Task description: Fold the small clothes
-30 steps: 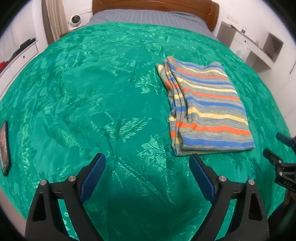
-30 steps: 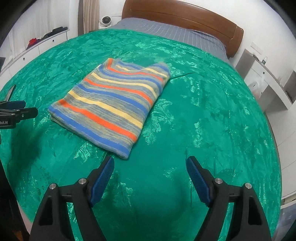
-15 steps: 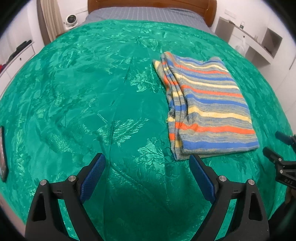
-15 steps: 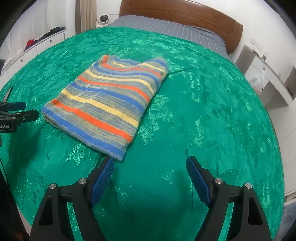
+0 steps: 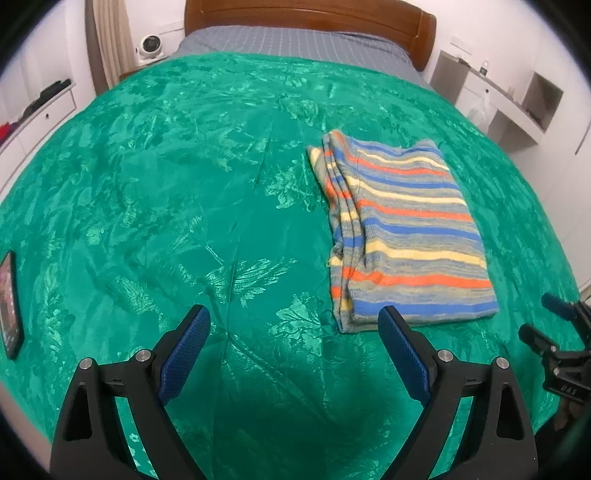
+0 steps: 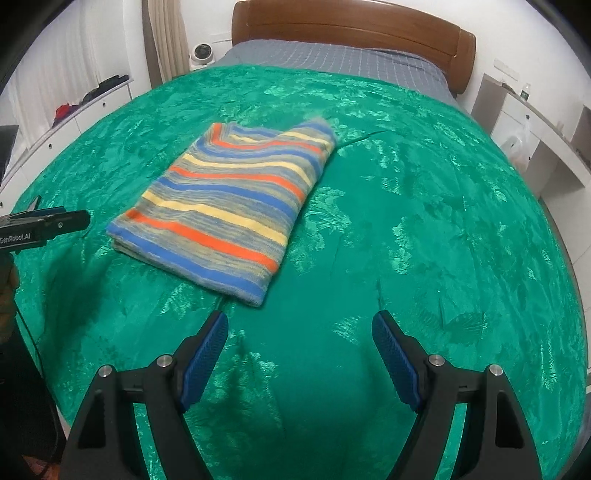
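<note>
Knitwear first: the striped sweater (image 5: pixel 402 236) lies on the green bedspread (image 5: pixel 147 206) as a folded rectangle, ahead of both sets of fingers and touching neither. Seen from the left gripper (image 5: pixel 293 339), its near corner sits just beyond the right-hand finger pad (image 5: pixel 404 354); the stacked open edges run along the side facing those fingers. Seen from the right gripper (image 6: pixel 299 341), the sweater lies ahead and to the left, its near corner just beyond the left pad (image 6: pixel 205 354).

You look close to done with this piece, so judge the fold before touching it. If you want one more fold, take the near striped hem with both grippers at once, one at each near corner, pinching through every layer, since the loose edges on the left side will likely slide apart if you catch only the top one. Lift low, carry the hem toward the headboard (image 6: pixel 351 26), and lay it down square to the far edge. Knit sags, so keep the two grips level with each other.

Both pairs of fingers stand wide apart, with only bedspread showing between the blue pads. Neither holds or touches anything.

A dark phone (image 5: pixel 9 306) lies far off to the left of the left fingers, clear of the work.
</note>
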A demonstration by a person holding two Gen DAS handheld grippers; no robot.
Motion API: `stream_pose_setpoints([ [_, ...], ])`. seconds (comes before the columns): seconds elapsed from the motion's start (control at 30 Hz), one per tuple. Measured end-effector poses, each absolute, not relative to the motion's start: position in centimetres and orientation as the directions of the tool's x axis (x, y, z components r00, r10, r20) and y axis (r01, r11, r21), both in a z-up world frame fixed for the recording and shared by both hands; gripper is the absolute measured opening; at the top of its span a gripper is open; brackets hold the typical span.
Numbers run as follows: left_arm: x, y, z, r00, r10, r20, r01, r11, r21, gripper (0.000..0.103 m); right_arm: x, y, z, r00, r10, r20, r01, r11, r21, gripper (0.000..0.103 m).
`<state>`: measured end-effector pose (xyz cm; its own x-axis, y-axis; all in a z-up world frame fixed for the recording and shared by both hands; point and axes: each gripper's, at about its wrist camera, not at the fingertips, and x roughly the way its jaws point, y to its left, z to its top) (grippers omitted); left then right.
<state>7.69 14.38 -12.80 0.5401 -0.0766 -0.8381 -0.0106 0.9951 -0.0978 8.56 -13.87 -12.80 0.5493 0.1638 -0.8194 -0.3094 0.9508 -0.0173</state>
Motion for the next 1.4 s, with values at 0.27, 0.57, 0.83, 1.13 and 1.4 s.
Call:
stream_pose_setpoints([
  [0.27, 7.2, 14.3, -13.0, 0.533, -0.067, -0.844, -0.008, 0.996, -0.084, 0.093, 7.5, -13.6, -13.2, 0.534, 0.185, -0.825, -0.325, 0.946, 0.002, 0.08],
  [0.57, 6.9, 15.1, -12.9, 0.533, -0.065, -0.844, -0.026, 0.995, -0.094, 0.093, 7.1, -13.1, -12.9, 0.531, 0.202, -0.823, -0.339, 0.941, 0.012, 0.08],
  [0.83, 6.9, 15.0, -12.9, 0.528, -0.062, -0.847, -0.017, 0.996, -0.083, 0.093, 6.9, -12.4, -12.5, 0.535, 0.216, -0.817, -0.358, 0.934, 0.012, 0.08],
  [1.13, 6.9, 14.9, -12.6, 0.534, -0.065, -0.843, -0.01, 0.996, -0.083, 0.093, 6.9, -12.4, -12.4, 0.534, 0.217, -0.817, -0.357, 0.934, 0.015, 0.08],
  [1.4, 9.0, 15.0, -10.7, 0.554, -0.069, -0.83, 0.034, 0.998, -0.06, 0.093, 7.9, -14.5, -12.1, 0.559, 0.224, -0.798, -0.364, 0.932, 0.007, 0.08],
])
